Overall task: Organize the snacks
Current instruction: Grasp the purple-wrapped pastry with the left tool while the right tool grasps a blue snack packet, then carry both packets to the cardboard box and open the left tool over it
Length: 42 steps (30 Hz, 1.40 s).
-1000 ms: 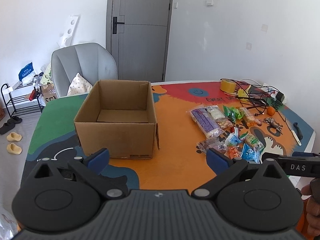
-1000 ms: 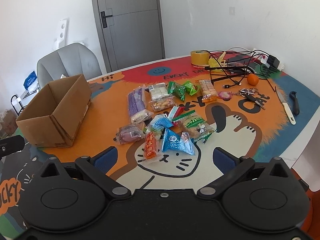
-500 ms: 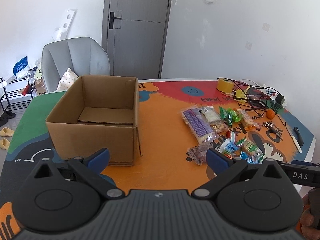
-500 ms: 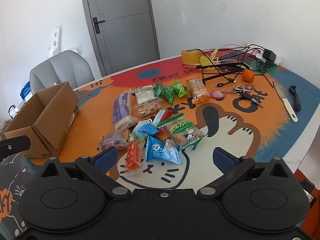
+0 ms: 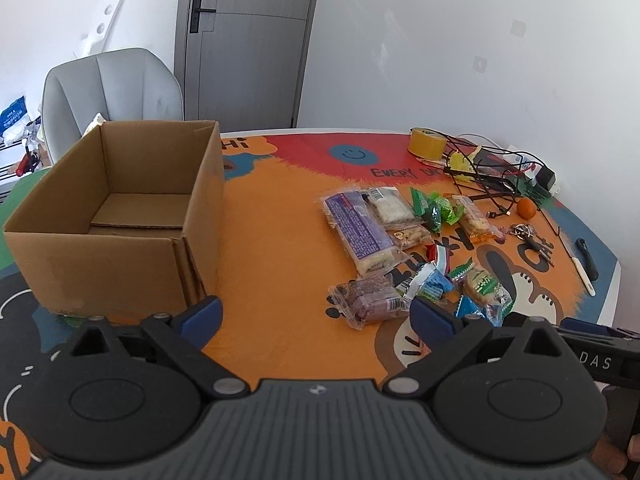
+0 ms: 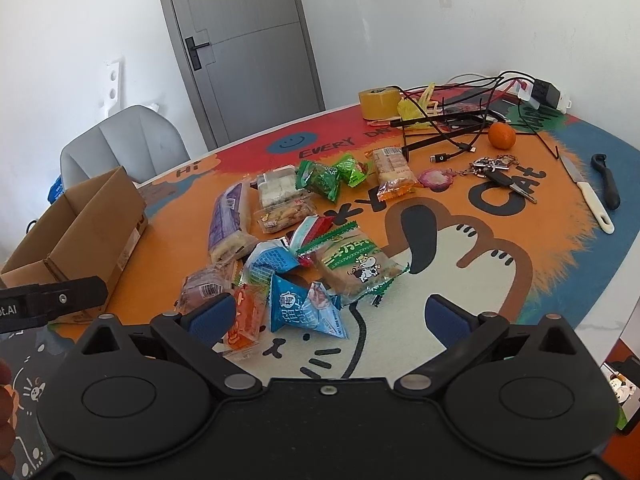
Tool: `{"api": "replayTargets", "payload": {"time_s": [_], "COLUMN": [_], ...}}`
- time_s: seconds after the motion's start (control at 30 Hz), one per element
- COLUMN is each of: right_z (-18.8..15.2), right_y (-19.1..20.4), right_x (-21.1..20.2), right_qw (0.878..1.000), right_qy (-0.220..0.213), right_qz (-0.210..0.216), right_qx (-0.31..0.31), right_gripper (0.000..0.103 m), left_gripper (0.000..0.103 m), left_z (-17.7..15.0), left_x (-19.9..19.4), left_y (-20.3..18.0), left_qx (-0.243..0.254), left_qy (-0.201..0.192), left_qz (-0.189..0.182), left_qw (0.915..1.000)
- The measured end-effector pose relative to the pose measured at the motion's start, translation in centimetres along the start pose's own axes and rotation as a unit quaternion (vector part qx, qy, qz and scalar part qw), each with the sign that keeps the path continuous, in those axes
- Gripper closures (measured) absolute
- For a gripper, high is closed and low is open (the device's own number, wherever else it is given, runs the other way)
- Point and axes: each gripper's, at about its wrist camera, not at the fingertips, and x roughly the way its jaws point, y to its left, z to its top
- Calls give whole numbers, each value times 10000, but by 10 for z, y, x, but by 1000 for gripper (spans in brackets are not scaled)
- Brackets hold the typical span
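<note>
An open, empty cardboard box (image 5: 116, 208) stands on the left of the colourful table mat; it also shows in the right wrist view (image 6: 76, 232). Several wrapped snacks lie in a loose pile right of it: a long purple pack (image 5: 358, 228), a small purple pack (image 5: 366, 304), green candy bags (image 6: 320, 178), a green cow-print pack (image 6: 358, 266), blue triangular packs (image 6: 308, 306) and an orange pack (image 6: 246, 314). My left gripper (image 5: 316, 316) is open and empty, above the mat between box and pile. My right gripper (image 6: 328, 314) is open and empty, just before the blue packs.
At the far right lie a tape roll (image 6: 378, 102), tangled black cables (image 6: 452, 120), an orange (image 6: 501, 135), keys (image 6: 496, 172), a white-handled knife (image 6: 588, 196) and a black tool (image 6: 606, 186). A grey chair (image 5: 112, 92) stands behind the box. The table edge (image 6: 624, 276) runs along the right.
Both grippers have moved forward and rightward toward the snack pile, which now looms larger. The box has shifted left in both views. Both pairs of jaws stayed open.
</note>
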Motion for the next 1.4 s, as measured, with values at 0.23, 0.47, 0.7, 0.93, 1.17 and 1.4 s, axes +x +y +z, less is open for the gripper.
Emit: {"api": "replayTargets", "payload": {"time_s": [0.23,0.47,0.7,0.93,1.17,1.4], "right_z": [-3,-4,-5,-4,-7,-10], "right_y": [-12,-15,-10,-23,-29,-28], "right_x": [20,34,46,48,46,43], "right_qw": [9996,9983,9979,9964,9960,9957], "right_qy": [251,422,457,421,354,328], "right_qz": [63,322,401,581,576,595], "right_qx": [109,247,206,455,592,635], "right_gripper": [22,33,77,87,88,88], "left_gripper": [9,14,16,17,33,62], "left_z": [0,1,1,2,-1,-5], "left_x": [24,47,66,86,101,97], "left_y": [-12,-20,-26,-37,-44,-43], "left_qx": [-13,-9,-12,34,117,122], "left_qy": [71,222,366,443,454,401], "left_qz": [-65,-105,-87,-100,-89,-214], "left_qw": [10000,9997,9993,9990,9989,9989]}}
